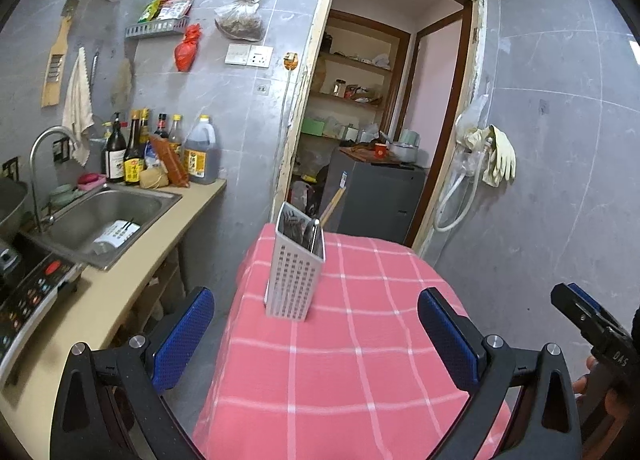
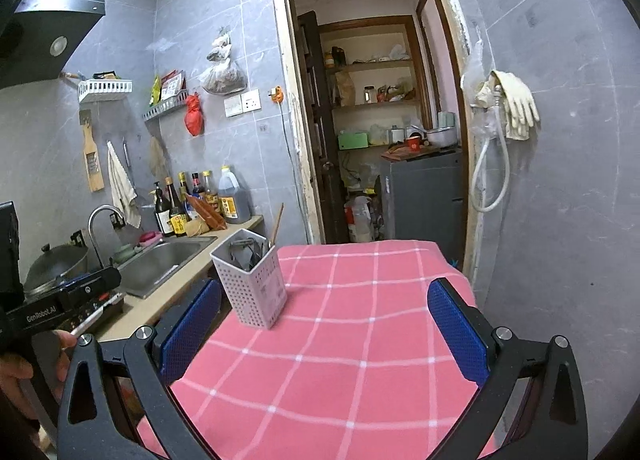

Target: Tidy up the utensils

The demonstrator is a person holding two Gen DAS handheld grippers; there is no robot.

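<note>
A white perforated utensil holder (image 1: pixel 295 276) (image 2: pixel 251 288) stands upright on the table with the pink checked cloth (image 1: pixel 352 360) (image 2: pixel 340 340), near its far left corner. Dark utensils and a metal handle (image 1: pixel 313 234) stick out of it; a wooden stick (image 2: pixel 276 225) shows at its rim in the right wrist view. My left gripper (image 1: pixel 316 324) is open, above the cloth just short of the holder, nothing between its blue pads. My right gripper (image 2: pixel 325 320) is open too, holding nothing, with the holder ahead near its left finger (image 2: pixel 192 332).
A counter (image 1: pixel 120 288) with a steel sink (image 1: pixel 108 220), tap, bottles and a stove panel runs along the left. Straight ahead an open doorway (image 2: pixel 372 120) leads to shelves and a grey cabinet. Rubber gloves and a hose hang on the right wall (image 1: pixel 560 180).
</note>
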